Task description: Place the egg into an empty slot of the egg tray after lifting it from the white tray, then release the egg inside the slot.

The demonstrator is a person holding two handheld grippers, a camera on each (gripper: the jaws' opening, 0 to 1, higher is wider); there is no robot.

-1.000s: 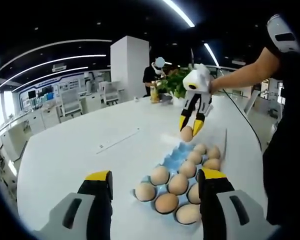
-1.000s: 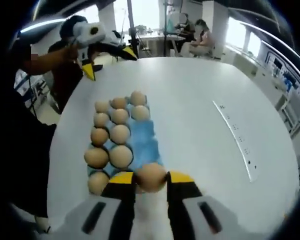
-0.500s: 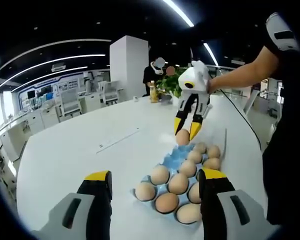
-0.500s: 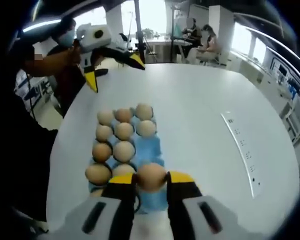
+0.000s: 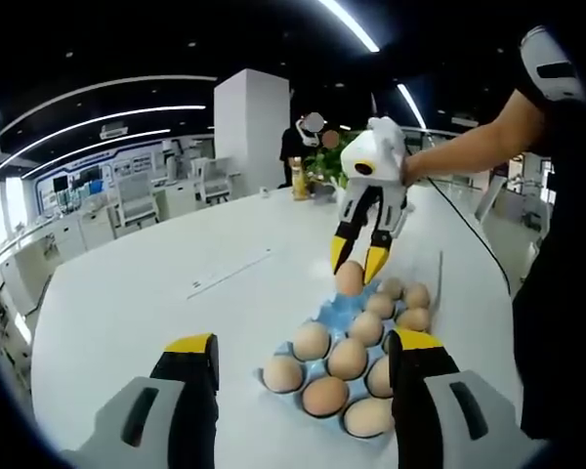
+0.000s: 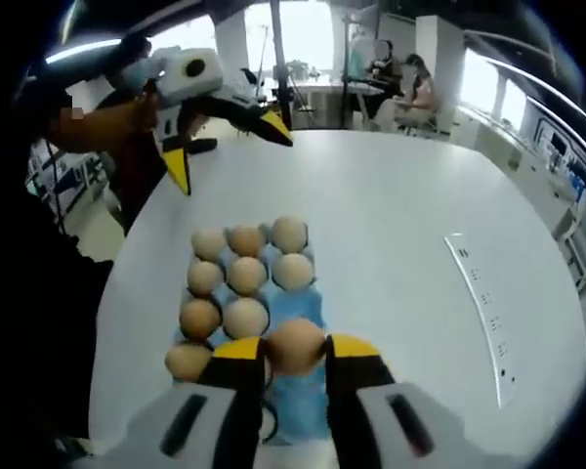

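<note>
We held the egg (image 6: 295,346) clamped in the right gripper (image 6: 293,354) jaws — over the blue egg tray (image 6: 291,303) on the white worktop (image 6: 391,234) | left gripper (image 5: 303,357) jaws stood apart, holding nothing — near the tray's end.

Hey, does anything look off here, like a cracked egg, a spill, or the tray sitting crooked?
Nothing stands out. The eggs in the blue egg tray sit whole in their slots, no spill shows on the white table, and the right gripper holds its egg intact above the tray.
</note>
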